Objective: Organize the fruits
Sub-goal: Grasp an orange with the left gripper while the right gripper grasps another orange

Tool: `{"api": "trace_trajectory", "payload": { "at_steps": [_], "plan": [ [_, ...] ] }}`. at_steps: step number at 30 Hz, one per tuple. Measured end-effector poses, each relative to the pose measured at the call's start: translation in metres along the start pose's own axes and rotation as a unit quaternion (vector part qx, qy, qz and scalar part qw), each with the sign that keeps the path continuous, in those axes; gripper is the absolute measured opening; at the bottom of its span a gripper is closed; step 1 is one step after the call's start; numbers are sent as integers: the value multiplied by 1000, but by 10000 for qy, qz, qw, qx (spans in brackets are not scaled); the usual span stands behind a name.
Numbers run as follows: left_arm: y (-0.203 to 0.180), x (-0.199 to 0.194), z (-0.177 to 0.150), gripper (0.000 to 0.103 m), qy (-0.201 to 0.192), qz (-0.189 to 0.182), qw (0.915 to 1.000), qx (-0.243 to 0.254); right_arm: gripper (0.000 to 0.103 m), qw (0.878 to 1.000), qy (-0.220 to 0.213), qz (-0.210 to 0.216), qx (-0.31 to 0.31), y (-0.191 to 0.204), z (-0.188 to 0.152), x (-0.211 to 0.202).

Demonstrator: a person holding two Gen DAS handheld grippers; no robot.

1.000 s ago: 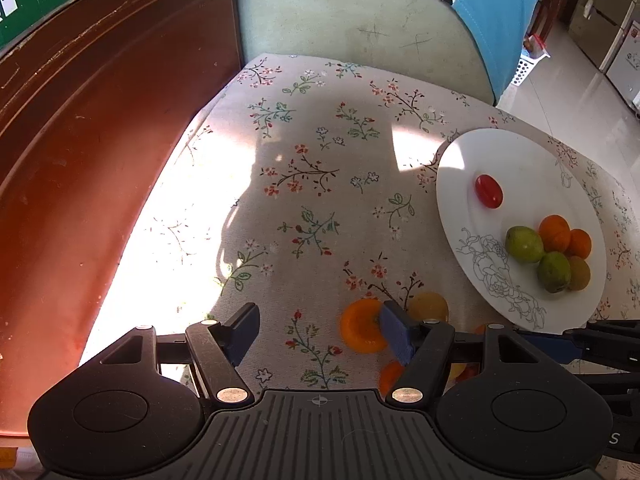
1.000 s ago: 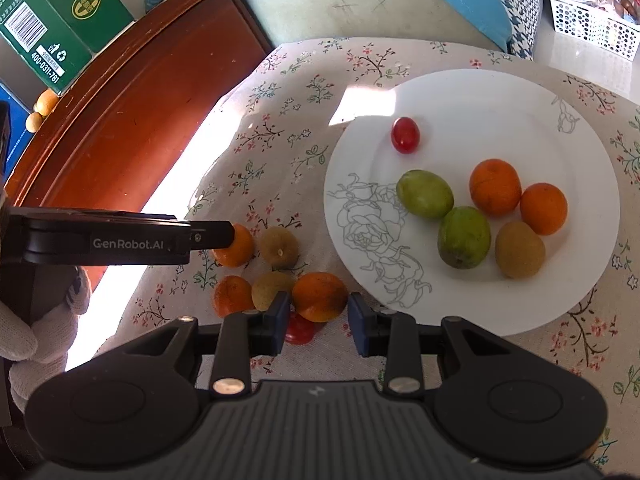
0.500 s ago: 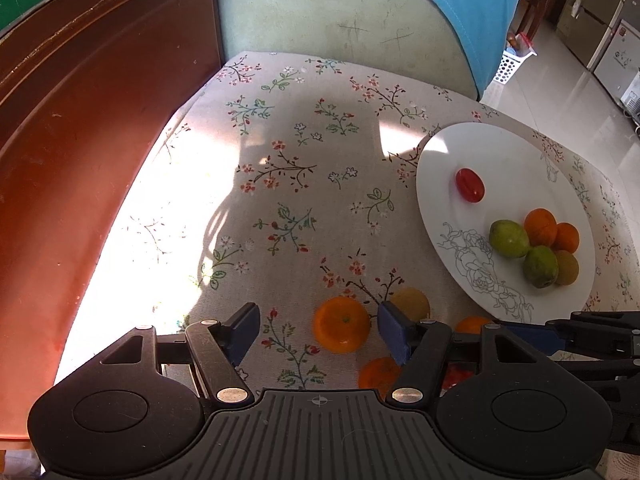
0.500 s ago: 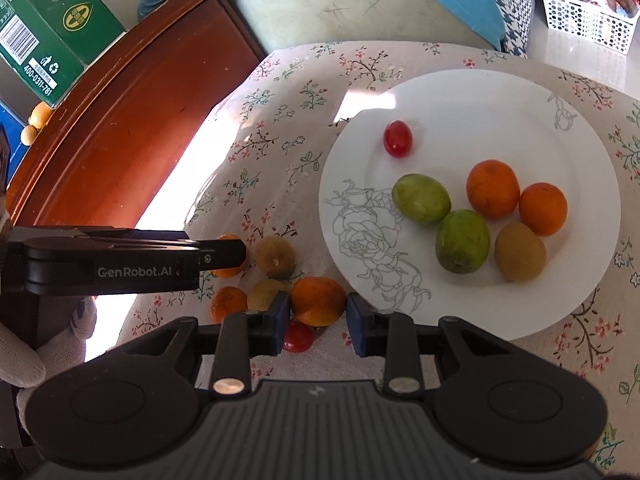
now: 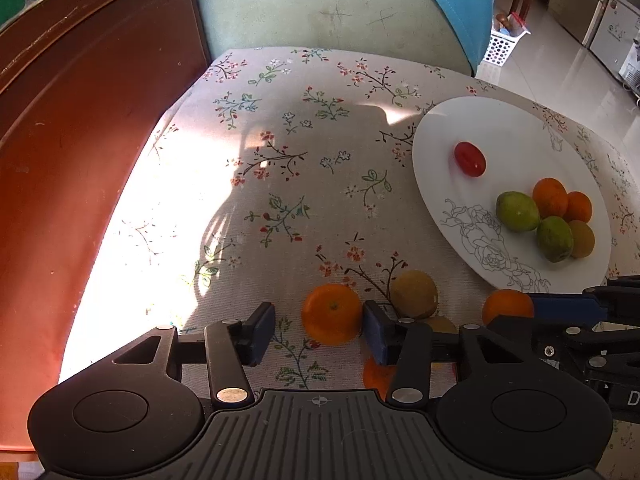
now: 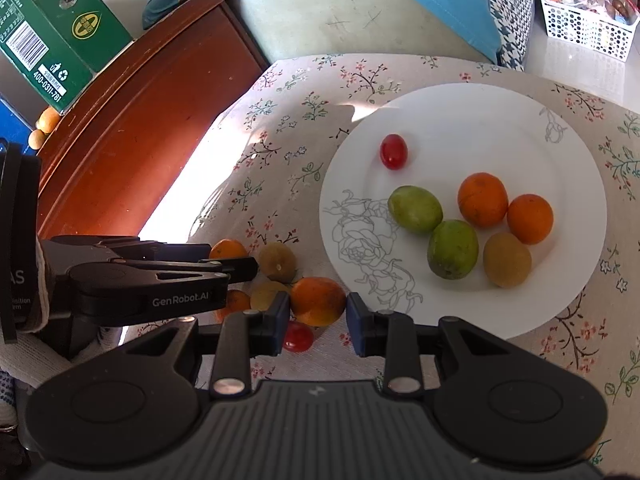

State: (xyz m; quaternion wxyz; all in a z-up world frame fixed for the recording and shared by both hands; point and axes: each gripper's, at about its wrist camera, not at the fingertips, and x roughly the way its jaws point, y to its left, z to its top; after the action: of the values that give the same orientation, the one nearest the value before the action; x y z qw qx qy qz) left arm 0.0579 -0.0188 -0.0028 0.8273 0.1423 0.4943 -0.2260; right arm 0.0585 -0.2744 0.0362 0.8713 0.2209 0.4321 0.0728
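Observation:
A white plate (image 6: 560, 140) holds a red cherry tomato (image 6: 393, 151), two green fruits, two oranges and a brown fruit. It also shows in the left wrist view (image 5: 520, 128). Loose fruit lies on the cloth left of the plate. My left gripper (image 5: 319, 330) is open with an orange (image 5: 331, 314) between its fingers, near the right pad. My right gripper (image 6: 318, 322) is open around another orange (image 6: 318, 300); a red tomato (image 6: 298, 337) lies just below it. Brownish fruits (image 6: 277, 261) sit beside it.
The floral tablecloth (image 5: 280, 168) covers the table. A brown wooden cabinet (image 6: 132, 120) stands at the left with a green carton (image 6: 56, 36) on it. A pale green chair back (image 5: 320, 4) is behind the table. A white basket (image 6: 584, 28) sits on the floor.
My left gripper has shifted right and forward, so the orange now lies between its fingers. My right gripper has stayed around its orange, its fingers a little wider apart.

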Motion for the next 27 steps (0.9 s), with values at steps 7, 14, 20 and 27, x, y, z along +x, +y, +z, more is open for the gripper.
{"api": "trace_trajectory", "payload": {
  "at_steps": [7,14,20,27],
  "plan": [
    [-5,-3,-1,29,-82,-7,9999,85,31,10000,-18,15,-20,1,0,-2],
    [-9,-9,-1,29,-196,-10,9997,113,31,10000,-63,-3,-24,1,0,-5],
    [-10,-17,1,29,-305,43,9994,125,31,10000,-49,9,-58,3,0,-6],
    [-12,-25,3,29,-426,74,9990,145,31,9999,-95,8,-120,4,0,-8]
  ]
}}
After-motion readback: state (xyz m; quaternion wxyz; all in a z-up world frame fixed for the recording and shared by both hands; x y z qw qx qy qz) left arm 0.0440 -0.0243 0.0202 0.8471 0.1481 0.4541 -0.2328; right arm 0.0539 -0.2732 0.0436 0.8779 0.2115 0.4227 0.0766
